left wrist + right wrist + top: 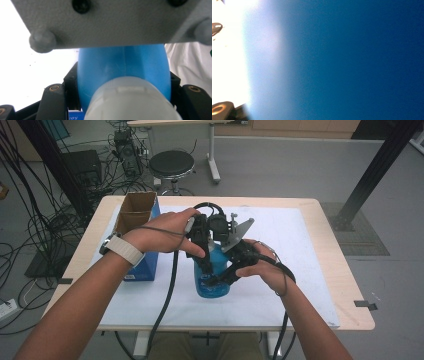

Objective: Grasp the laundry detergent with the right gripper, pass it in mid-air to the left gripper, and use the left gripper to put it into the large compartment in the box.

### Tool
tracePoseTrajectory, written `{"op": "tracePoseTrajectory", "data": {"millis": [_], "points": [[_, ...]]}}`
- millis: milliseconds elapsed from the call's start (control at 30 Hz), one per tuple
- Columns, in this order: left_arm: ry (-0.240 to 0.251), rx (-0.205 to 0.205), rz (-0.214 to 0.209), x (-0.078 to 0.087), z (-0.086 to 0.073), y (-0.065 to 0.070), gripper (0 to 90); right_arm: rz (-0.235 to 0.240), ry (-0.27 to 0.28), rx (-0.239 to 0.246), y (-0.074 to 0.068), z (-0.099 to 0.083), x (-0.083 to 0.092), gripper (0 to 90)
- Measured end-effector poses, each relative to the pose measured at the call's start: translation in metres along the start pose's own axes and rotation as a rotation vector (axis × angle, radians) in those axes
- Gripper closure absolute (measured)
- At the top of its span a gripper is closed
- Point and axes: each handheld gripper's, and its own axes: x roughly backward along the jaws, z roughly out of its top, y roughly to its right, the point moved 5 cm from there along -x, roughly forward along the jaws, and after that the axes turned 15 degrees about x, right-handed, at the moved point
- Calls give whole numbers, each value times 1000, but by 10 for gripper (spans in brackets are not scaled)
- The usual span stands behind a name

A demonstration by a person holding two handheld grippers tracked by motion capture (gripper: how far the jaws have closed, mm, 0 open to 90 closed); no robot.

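Left gripper (202, 251) clamps blue bottle's (212, 282) white cap (132, 100) from above; right gripper (225, 275) clasps its body.

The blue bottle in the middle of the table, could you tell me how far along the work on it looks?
Done: the blue bottle stands upright on the white mat, apart from the open box. In hand: the left gripper has its jaws around the bottle's neck, beneath the white cap; the right gripper presses its body. Left: cap still on.
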Motion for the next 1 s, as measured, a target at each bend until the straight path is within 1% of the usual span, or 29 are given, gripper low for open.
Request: {"op": "tracePoseTrajectory", "data": {"millis": [200, 233, 400, 467, 567, 667, 733, 767, 1000], "points": [[3, 0, 2, 0, 0, 0, 379, -5, -3, 7, 1, 0, 0, 429], [4, 0, 2, 0, 0, 0, 379, 1, -1, 2, 0, 0, 0, 429], [7, 0, 3, 1, -1, 0, 378, -13, -6, 13, 2, 0, 0, 429], [5, 2, 5, 1, -1, -1, 378, -5, -3, 8, 2, 1, 0, 429], [5, 4, 6, 1, -2, -1, 378, -12, -6, 13, 3, 1, -1, 429], [7, 4, 8, 1, -2, -1, 378, -5, -5, 9, 2, 1, -1, 429], [8, 1, 13, 1, -2, 0, 378, -15, -10, 17, 3, 1, -1, 428], [9, 2, 10, 0, -2, -1, 378, -7, -8, 13, 2, 1, -1, 429], [10, 6, 6, 1, -1, -1, 379, -1, -12, 10, 2, 1, -1, 428]]}}
